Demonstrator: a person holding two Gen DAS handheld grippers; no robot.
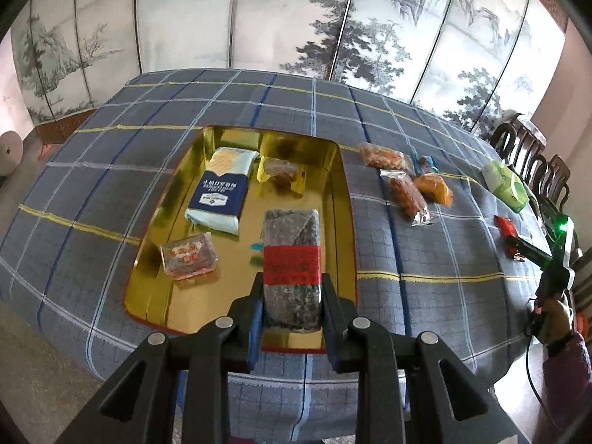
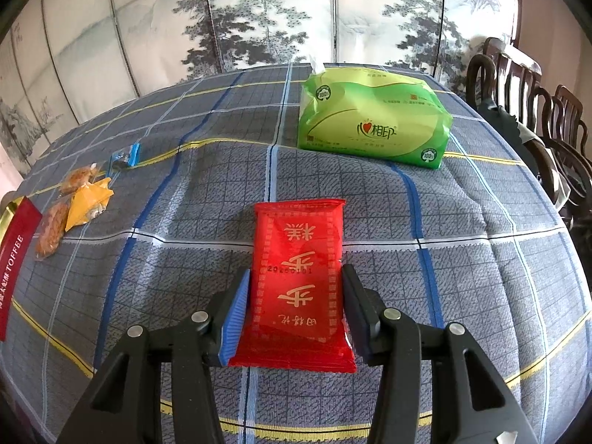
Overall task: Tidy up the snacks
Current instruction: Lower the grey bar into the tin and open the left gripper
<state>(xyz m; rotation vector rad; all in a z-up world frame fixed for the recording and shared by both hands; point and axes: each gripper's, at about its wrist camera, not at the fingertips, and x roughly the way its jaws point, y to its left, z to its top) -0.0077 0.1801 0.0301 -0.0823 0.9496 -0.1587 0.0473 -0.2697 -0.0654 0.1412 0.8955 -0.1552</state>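
Note:
My left gripper (image 1: 292,283) is shut on a dark speckled snack bar with a red band (image 1: 292,262), held over the near part of the gold tin (image 1: 344,192). In the tin lie a blue and white packet (image 1: 222,192), a small brown snack (image 1: 281,172) and a pink wrapped square (image 1: 188,255). My right gripper (image 2: 294,277) is shut on a red snack packet (image 2: 298,277) just above the checked tablecloth (image 2: 185,222); that gripper also shows at the right edge of the left wrist view (image 1: 518,246).
Loose snacks lie right of the tin: two clear bags of brown pieces (image 1: 407,192), an orange packet (image 1: 434,188), a small blue one (image 1: 427,164). A green tissue pack (image 2: 373,122) stands at the far right. Dark wooden chairs (image 2: 536,103) line the right side. A painted screen stands behind.

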